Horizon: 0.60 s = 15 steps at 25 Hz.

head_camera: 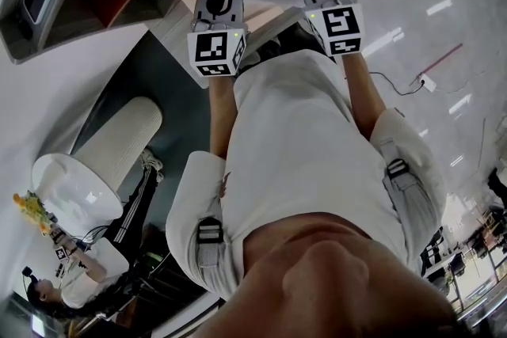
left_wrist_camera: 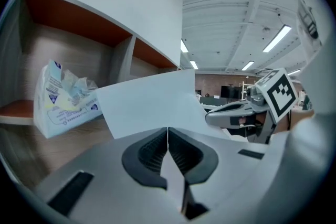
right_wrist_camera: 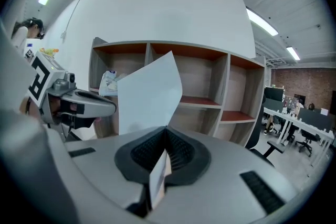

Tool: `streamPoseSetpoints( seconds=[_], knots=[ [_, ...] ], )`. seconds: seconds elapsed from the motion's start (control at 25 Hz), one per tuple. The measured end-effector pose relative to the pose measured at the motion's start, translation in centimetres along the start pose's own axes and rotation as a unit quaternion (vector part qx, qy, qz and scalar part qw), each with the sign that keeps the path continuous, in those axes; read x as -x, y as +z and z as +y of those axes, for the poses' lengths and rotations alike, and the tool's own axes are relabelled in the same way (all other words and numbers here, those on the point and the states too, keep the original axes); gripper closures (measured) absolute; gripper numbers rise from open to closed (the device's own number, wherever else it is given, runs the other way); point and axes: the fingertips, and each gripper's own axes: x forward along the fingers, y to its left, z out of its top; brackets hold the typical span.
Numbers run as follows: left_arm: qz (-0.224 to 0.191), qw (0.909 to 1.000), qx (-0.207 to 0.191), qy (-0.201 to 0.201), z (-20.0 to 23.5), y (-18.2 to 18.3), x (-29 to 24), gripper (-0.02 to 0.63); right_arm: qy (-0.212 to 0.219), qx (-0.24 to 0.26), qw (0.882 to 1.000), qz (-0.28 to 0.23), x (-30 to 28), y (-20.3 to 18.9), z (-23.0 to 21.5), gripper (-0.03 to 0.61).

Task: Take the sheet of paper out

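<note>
Left gripper view: shelf unit [left_wrist_camera: 68, 50] with a white rounded outer shell, pale wood-grain back panels and rust-orange boards, split into compartments by white uprights. 1 compartment, the leftmost in sight, holds a soft plastic pack [left_wrist_camera: 63, 99]. The pack is crinkled, white with blue and yellow print, crumpled at the top, and sits on the compartment's wood-grain floor. Sheet of paper [left_wrist_camera: 152, 102] is outside the shelf, up in the air in front of it: white, thin, blank, straight-edged, slightly bowed. Left gripper [left_wrist_camera: 167, 131] has a smooth grey shell and black ribbed pads pressed together on the sheet's near edge. Right gripper view: right gripper [right_wrist_camera: 166, 131] is likewise clamped on the sheet, which runs edge-on down between its pads and curls toward the far corner. Head view: the 2 grippers are held out side by side, near each other, ahead of a person [head_camera: 301, 154] in a white shirt. Each carries a cube [head_camera: 215, 50] of black-and-white square markers.
</note>
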Motion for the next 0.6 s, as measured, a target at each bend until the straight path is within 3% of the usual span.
streamPoseSetpoints(
  seconds=[0.24, 0.44, 0.6],
  knots=[
    [-0.017, 0.9996, -0.015, 0.018, 0.1, 2.3, 1.4, 0.591, 0.011, 0.008, 0.999, -0.030, 1.2, 2.5, 0.9, 0.558],
    [-0.030, 0.9993, 0.008, 0.021, 0.3, 3.7, 2.3, 0.591, 0.019, 0.012, 0.999, -0.042, 1.7, 3.6, 1.4, 0.558],
    [-0.032, 0.9992, -0.003, 0.026, 0.3, 4.1, 2.7, 0.591, 0.023, 0.017, 0.999, -0.046, 1.9, 4.0, 1.8, 0.558]
  ],
)
